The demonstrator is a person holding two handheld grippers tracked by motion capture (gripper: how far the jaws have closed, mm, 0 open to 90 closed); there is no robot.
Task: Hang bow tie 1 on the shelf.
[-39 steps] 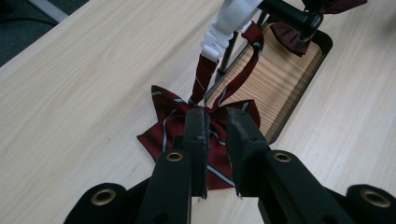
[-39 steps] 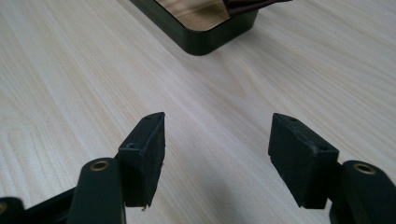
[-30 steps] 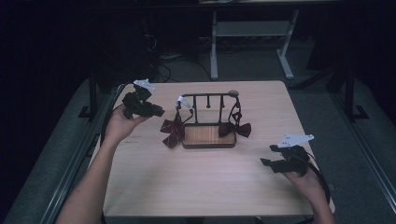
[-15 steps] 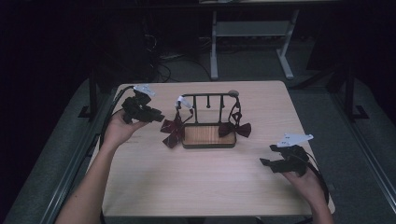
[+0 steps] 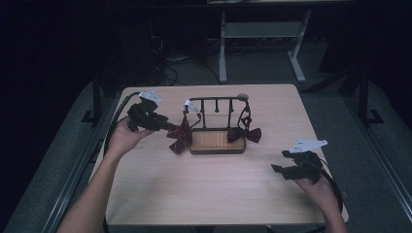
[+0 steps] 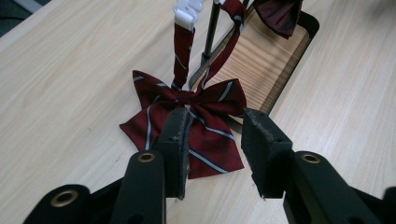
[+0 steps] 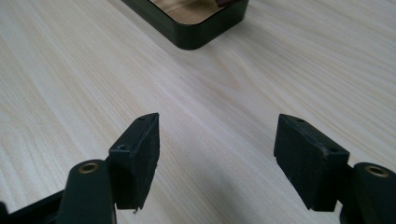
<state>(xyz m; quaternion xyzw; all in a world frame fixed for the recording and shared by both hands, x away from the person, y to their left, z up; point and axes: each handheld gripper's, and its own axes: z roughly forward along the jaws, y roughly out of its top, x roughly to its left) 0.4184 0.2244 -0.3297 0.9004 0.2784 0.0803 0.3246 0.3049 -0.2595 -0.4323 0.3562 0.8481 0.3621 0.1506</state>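
Hanging by its strap from the left end of the black metal rack with a wooden base tray (image 5: 216, 150), the dark red striped bow tie (image 6: 187, 119) lies on the pale wooden table (image 5: 204, 194); a second dark red bow tie (image 5: 244, 134) hangs at the rack's right end. My left gripper (image 6: 215, 140) has just been opening its jaws, which now stand partly apart just before the striped tie without pressing it. My right gripper (image 7: 217, 154) rests wide open over bare table, well apart from the rack.

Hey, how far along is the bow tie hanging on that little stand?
Both bow ties look hung already: the striped red bow tie hangs by its strap from the stand, its bow resting on the table, and a second bow tie hangs at the other end. In hand: the left claw has just been opening, its pads off the fabric. The right claw waits open. Left: probably just pulling away.
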